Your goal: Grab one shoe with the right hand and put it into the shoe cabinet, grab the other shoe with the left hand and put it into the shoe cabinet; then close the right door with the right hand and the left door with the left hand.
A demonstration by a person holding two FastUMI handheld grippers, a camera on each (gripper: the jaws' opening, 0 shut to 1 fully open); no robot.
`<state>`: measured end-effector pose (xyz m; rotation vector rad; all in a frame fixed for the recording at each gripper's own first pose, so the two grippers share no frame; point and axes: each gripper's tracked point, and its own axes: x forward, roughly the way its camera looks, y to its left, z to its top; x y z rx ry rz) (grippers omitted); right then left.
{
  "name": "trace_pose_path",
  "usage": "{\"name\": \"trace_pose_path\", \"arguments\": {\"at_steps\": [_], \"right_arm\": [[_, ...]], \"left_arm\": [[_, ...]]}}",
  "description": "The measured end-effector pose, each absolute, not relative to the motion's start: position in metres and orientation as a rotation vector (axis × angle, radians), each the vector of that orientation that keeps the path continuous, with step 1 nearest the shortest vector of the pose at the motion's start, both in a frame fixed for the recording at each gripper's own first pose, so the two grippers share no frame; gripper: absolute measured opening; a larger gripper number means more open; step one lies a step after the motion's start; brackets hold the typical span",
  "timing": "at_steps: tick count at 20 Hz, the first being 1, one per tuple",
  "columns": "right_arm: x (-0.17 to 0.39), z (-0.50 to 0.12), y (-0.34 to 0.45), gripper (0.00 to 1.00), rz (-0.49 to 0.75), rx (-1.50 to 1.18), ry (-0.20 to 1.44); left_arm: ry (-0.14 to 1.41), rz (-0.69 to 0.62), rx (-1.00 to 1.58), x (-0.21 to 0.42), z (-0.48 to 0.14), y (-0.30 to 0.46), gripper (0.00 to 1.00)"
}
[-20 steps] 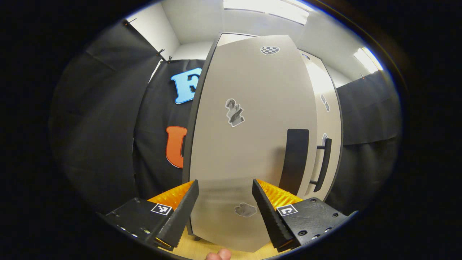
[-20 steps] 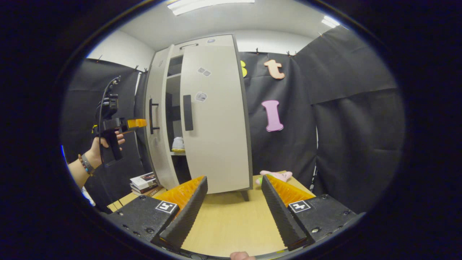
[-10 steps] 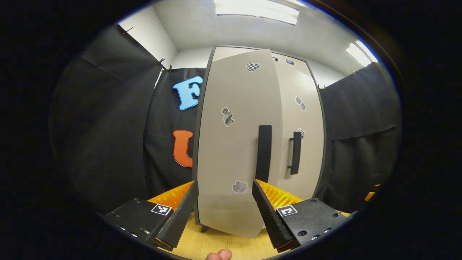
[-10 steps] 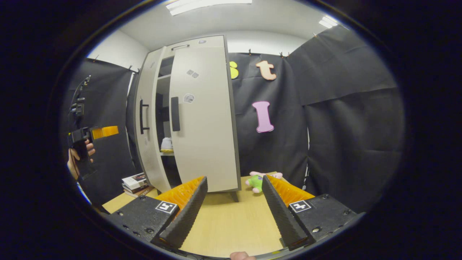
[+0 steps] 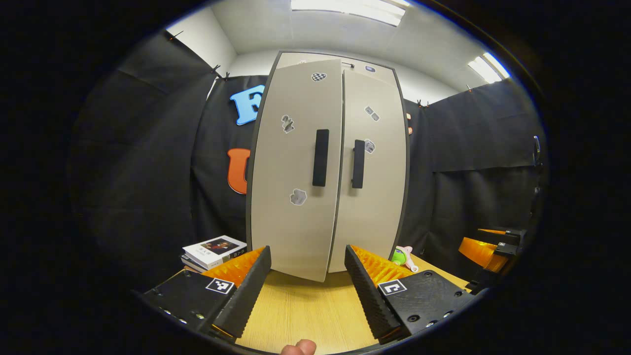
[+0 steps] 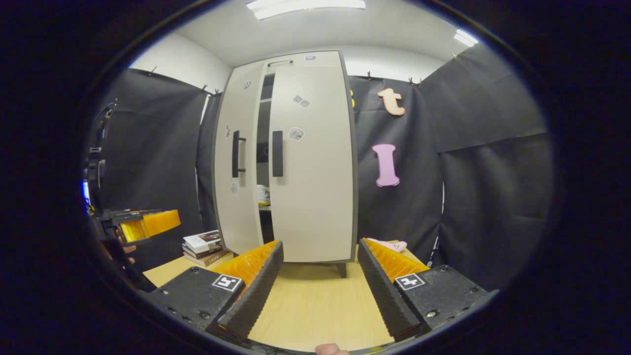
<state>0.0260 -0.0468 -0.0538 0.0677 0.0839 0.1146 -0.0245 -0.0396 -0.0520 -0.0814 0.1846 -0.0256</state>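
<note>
Nearest in the left gripper view, the left gripper (image 5: 306, 286) hangs released, its jaws spread with nothing between them, above the front edge of the desk (image 5: 300, 315). The right gripper (image 6: 319, 286) is likewise released and empty over the desk's front edge in the right gripper view. Neither touches the cabinet, which suggests both are held back so the doors can swing freely.

Farther in, a stack of books (image 5: 213, 249) lies by the desk's left edge, just beside the cabinet's left foot. A soft toy (image 5: 402, 256) sits near the desk's right edge, beside the cabinet's right side.

At the back of the desk stands the shoe cabinet (image 6: 291, 158). Its right door (image 6: 313, 167) looks flush with the frame. The left door (image 6: 237, 167) is not quite home: in the right gripper view a dark gap remains between the two doors, and through it one shoe (image 6: 262, 192) shows on an inner shelf. I cannot tell where the second shoe lies, as the doors hide the rest of the shelf. In the left gripper view the left door's lower corner juts forward of the right one.

Judging by this, the shoes are stowed and the last step, pressing the left door fully shut, seems nearly done.
</note>
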Motion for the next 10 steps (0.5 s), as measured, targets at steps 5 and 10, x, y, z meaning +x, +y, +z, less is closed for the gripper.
{"name": "trace_pose_path", "arguments": {"at_steps": [5, 10], "right_arm": [[0.024, -0.06, -0.026, 0.98, 0.153, 0.101, 0.092], [0.025, -0.059, -0.026, 0.98, 0.152, 0.096, 0.074]], "left_arm": [[0.202, -0.018, -0.103, -0.037, -0.066, -0.049, 0.9], [0.182, -0.01, -0.084, -0.038, -0.059, -0.049, 0.9]]}}
